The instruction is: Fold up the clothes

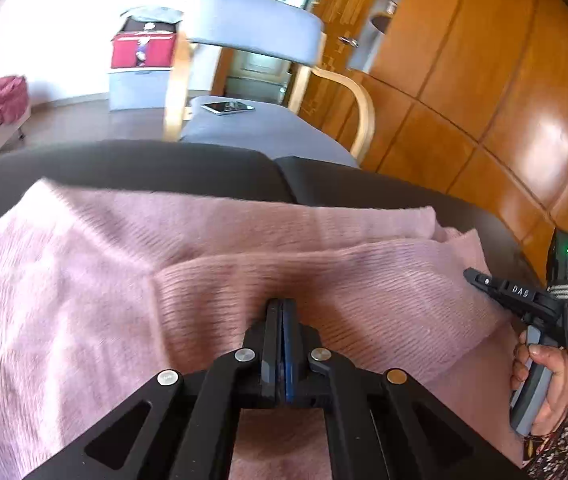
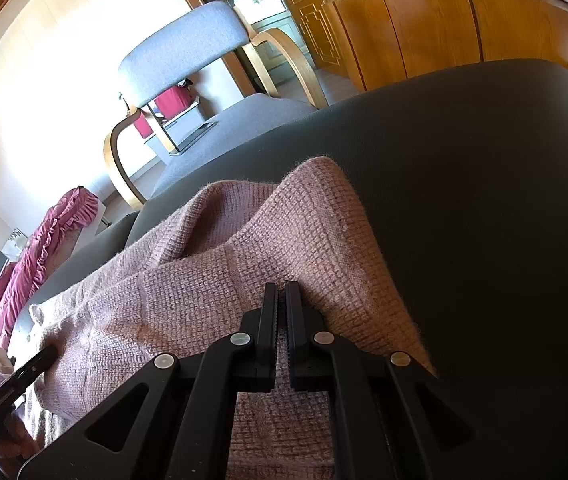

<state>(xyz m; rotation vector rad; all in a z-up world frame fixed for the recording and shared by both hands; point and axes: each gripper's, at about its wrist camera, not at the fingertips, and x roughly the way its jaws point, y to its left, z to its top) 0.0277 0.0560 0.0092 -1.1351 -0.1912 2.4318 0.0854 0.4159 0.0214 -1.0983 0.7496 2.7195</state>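
Pink sweater (image 1: 244, 248) under both tools; left gripper (image 1: 282, 308) pinching fold, right gripper (image 2: 282, 300) clamped on knit

**Sweater under both sets of fingers, chair beyond**

The knit sweater (image 1: 212, 264) lies on the table (image 1: 124, 168), spreading under and ahead of the left gripper (image 1: 282, 304), mostly to the left of its fingers. To the right of those fingers stands the right gripper (image 1: 479, 278). Beyond the fingertips, past the table's far edge, stands an armchair (image 1: 260, 28) with a phone (image 1: 228, 107) on its seat. Ahead of the right gripper's fingers, a sweater fold rises; bare table lies to their right.
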